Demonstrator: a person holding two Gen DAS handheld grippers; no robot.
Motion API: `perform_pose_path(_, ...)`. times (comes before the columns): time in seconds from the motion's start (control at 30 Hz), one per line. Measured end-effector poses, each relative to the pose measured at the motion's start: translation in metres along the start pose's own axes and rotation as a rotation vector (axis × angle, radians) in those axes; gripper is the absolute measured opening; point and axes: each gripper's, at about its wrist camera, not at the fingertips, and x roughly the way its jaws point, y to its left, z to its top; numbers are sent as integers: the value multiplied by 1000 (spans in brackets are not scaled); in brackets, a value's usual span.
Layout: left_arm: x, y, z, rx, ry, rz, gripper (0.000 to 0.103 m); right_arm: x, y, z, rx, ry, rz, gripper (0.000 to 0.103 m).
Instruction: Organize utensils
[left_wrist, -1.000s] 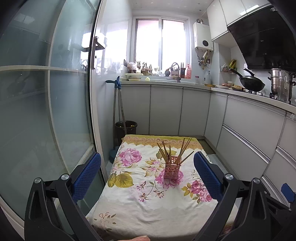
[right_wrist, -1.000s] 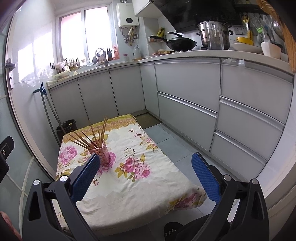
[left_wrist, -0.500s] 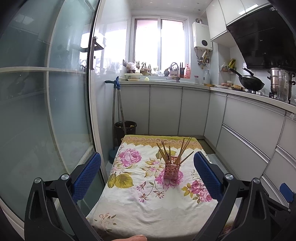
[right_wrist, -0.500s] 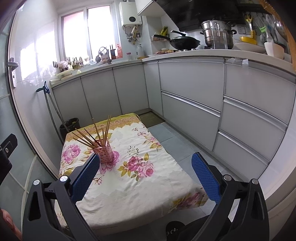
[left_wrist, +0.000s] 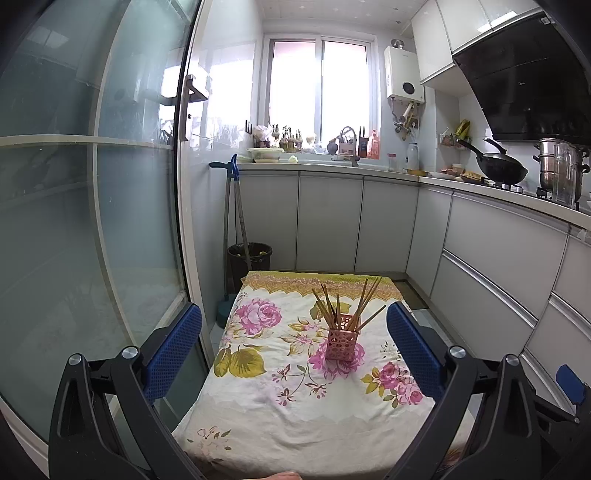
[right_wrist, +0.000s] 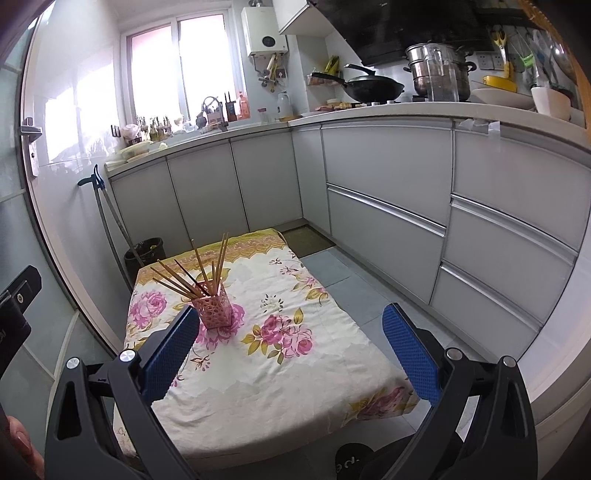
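Note:
A pink perforated holder (left_wrist: 342, 343) stands upright on a low table with a floral cloth (left_wrist: 269, 398). Several brown chopsticks (left_wrist: 354, 306) fan out of it. In the right wrist view the holder (right_wrist: 215, 309) sits left of centre on the cloth (right_wrist: 295, 369), with the chopsticks (right_wrist: 195, 275) leaning left. My left gripper (left_wrist: 293, 350) is open and empty, held back from the table's near edge. My right gripper (right_wrist: 290, 349) is open and empty, above the table's near right corner.
A glass sliding door (left_wrist: 92, 221) runs along the left. Grey cabinets (right_wrist: 443, 206) line the back and right under a counter with a wok (right_wrist: 373, 88) and pots. A black bin (left_wrist: 250, 256) and mop stand beyond the table's far left corner.
The right wrist view has shifted, so the table and holder sit further right and nearer in it. The left gripper has barely moved. Both grippers stay open.

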Motion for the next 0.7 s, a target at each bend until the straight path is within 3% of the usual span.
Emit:
perform_pose_path(0.4, 0, 0, 1, 4, -2, -1, 96, 4, 0, 1, -7, 15, 10, 97)
perform_pose_path(0.57, -6, -5, 0, 46, -77, 17, 94, 6, 0, 0, 0, 26, 10, 97)
perform_pose_path(0.7, -7, -7, 2, 52, -87, -3, 93, 8, -1, 1, 4, 30, 10, 97)
